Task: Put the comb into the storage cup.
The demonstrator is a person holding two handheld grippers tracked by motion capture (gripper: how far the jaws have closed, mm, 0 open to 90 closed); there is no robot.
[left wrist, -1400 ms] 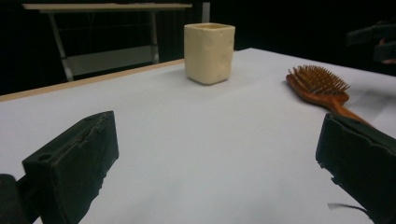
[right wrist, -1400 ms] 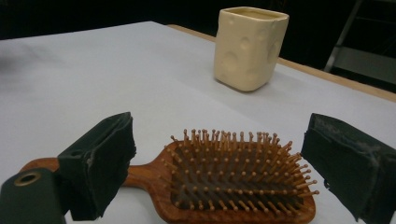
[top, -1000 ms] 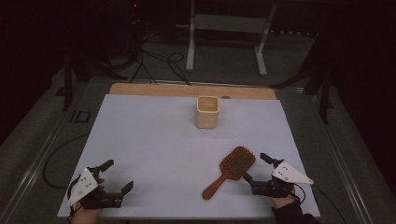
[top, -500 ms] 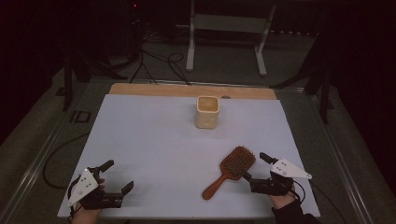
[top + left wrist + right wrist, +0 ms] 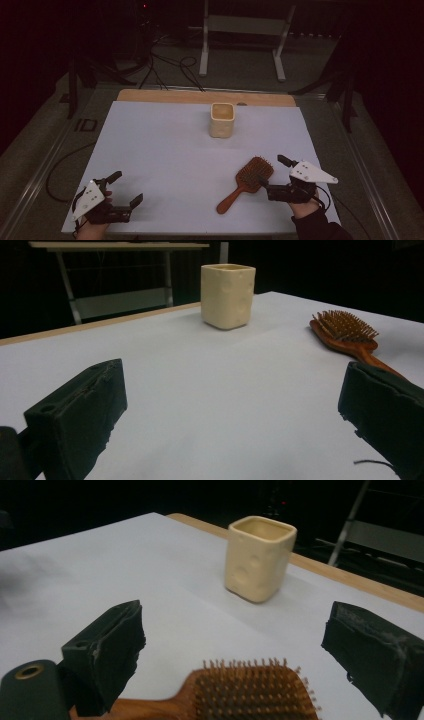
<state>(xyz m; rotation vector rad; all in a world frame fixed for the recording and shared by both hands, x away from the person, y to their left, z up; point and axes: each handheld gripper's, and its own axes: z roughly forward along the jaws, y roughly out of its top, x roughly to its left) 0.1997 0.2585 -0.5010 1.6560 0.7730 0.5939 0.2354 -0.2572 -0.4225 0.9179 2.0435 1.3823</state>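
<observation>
Nearest the table's front edge, the left gripper (image 5: pixel 122 195) is held low over the white sheet, jaws wide apart and empty, well away from the work. Over on the other side, the right gripper (image 5: pixel 272 175) is brought up just beside the brown wooden paddle hairbrush (image 5: pixel 247 181), jaws spread and clamped on nothing. In the right gripper view the bristled head (image 5: pixel 255 692) is seen between the two open jaws, low down. The brush's long axis is laid diagonally, handle toward the front edge, head toward the right gripper; that hand is plainly the nearer one. Farther back, the cream square ceramic cup (image 5: pixel 222 120) is left standing upright, well apart.
</observation>
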